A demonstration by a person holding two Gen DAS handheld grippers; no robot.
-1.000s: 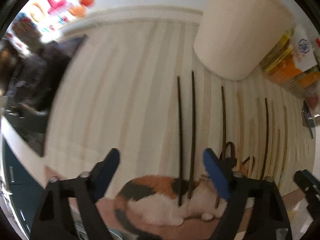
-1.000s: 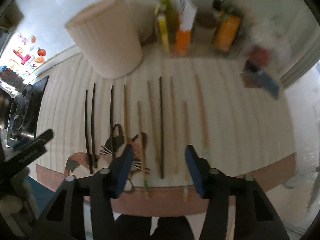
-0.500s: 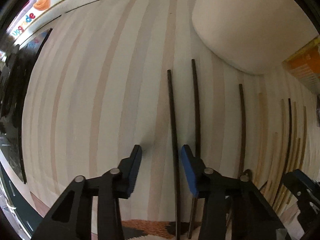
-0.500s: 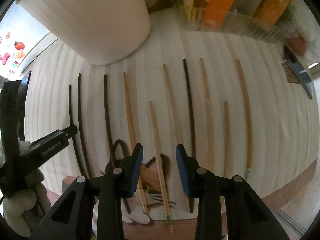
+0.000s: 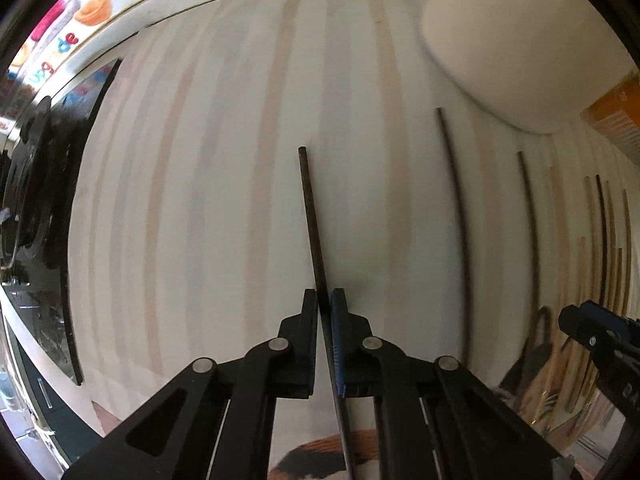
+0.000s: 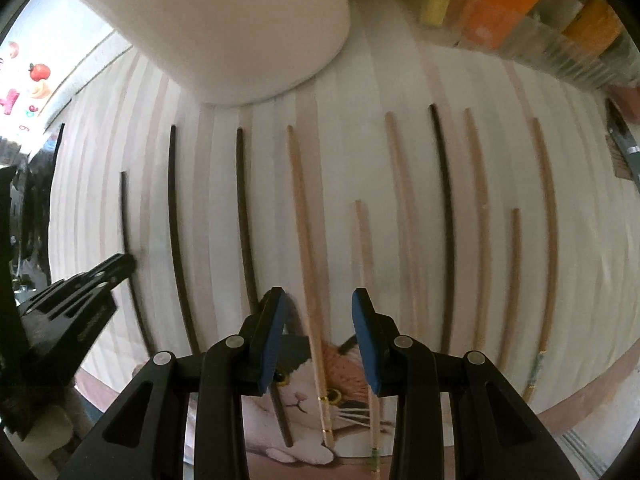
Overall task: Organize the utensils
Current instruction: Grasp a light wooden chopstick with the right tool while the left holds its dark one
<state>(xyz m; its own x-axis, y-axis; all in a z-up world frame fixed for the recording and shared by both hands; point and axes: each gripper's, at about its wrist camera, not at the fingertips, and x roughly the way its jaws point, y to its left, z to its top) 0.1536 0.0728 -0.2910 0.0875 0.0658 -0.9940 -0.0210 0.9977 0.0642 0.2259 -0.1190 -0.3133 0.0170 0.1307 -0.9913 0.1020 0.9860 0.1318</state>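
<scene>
**Left jaws clamp a dark chopstick; right jaws wait over a pale one**

The left gripper (image 5: 325,300) has just gone from wide open to shut, and its jaws now pinch the leftmost dark chopstick (image 5: 310,216) near its lower end. The stick runs straight ahead of the jaws across the striped counter (image 5: 200,200) and has shifted away from the second dark chopstick (image 5: 460,220), which lies to the right of the jaws; a second ago the two lay close together. So the first pick appears made, and the next step is likely to lift the stick and carry it to its place, perhaps the cream tub (image 5: 520,40) far ahead and to the right.

The right gripper (image 6: 318,306) has dropped lower and narrowed its jaws to a partial gap, holding nothing. A pale wooden chopstick (image 6: 306,220) passes between them, not yet touched; a shorter pale chopstick (image 6: 362,248) lies just under the right pad. More chopsticks, dark and pale, lie in a row on both sides, their lower ends on a cat-print mat (image 6: 304,396).
</scene>
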